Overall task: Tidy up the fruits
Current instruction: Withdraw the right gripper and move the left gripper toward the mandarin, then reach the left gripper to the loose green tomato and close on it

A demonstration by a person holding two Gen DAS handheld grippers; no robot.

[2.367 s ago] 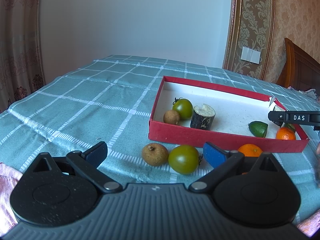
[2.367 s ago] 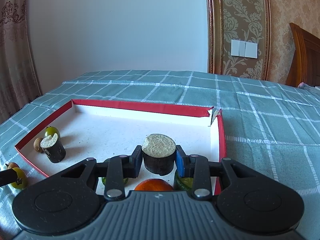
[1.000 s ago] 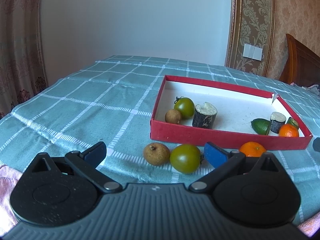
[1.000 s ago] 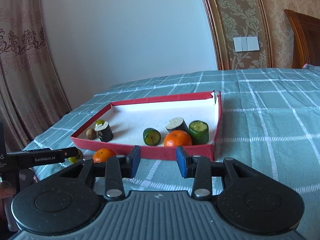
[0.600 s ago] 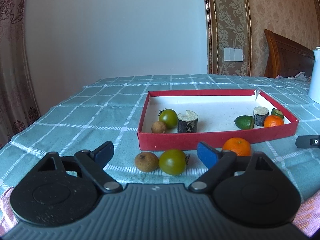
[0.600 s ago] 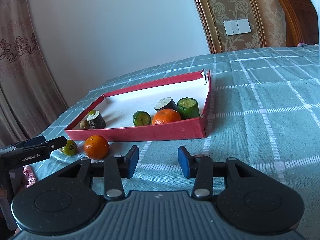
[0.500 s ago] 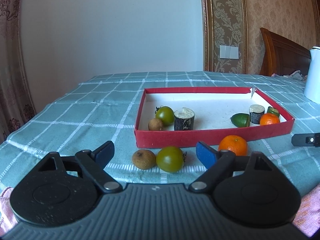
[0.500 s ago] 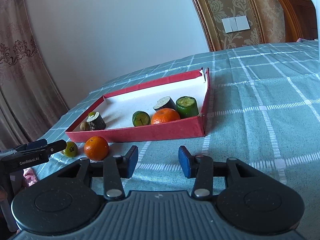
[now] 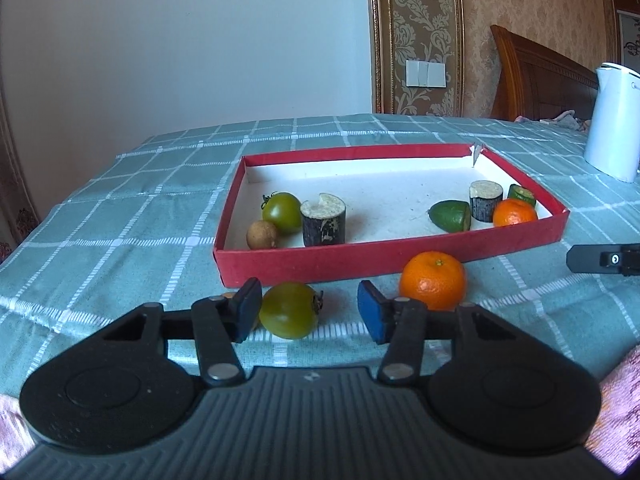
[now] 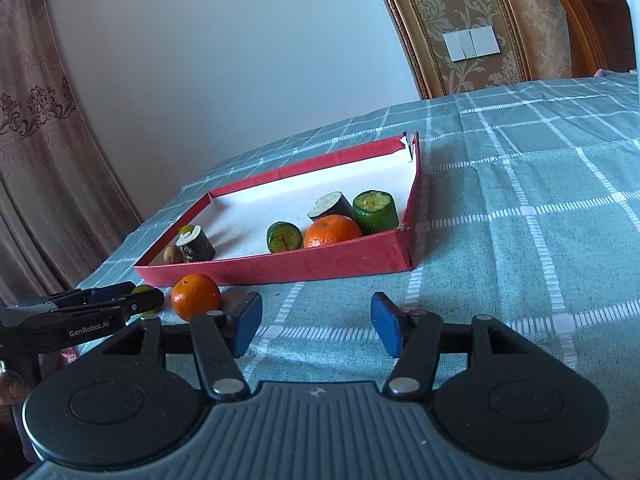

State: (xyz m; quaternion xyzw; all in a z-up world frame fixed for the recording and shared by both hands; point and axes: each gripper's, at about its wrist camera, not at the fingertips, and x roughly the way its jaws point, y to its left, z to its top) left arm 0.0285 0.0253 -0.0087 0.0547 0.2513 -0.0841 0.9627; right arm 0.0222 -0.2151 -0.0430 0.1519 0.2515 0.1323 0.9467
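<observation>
A red box [image 9: 392, 257] with a white floor holds a green tomato [image 9: 281, 212], a brown longan [image 9: 262, 234], two dark cut stubs [image 9: 323, 225], a green half [image 9: 452, 215] and an orange [image 9: 514, 212]. On the cloth in front lie a green tomato [image 9: 289, 310] and an orange [image 9: 433, 280]. My left gripper [image 9: 308, 312] is open around the loose tomato; its left finger hides a brown fruit. My right gripper [image 10: 316, 324] is open and empty over the cloth, right of the loose orange [image 10: 196, 296] and the box [image 10: 320, 264].
A white kettle [image 9: 614, 120] stands on the checked tablecloth at the far right. A wooden headboard [image 9: 544, 80] is behind the table. The left gripper's fingers [image 10: 92, 312] show at the left of the right wrist view. A curtain [image 10: 44, 160] hangs on the left.
My left gripper has moved forward and narrowed around the loose green tomato, covering the brown fruit. My right gripper has drawn back from the box after releasing a dark stub inside it.
</observation>
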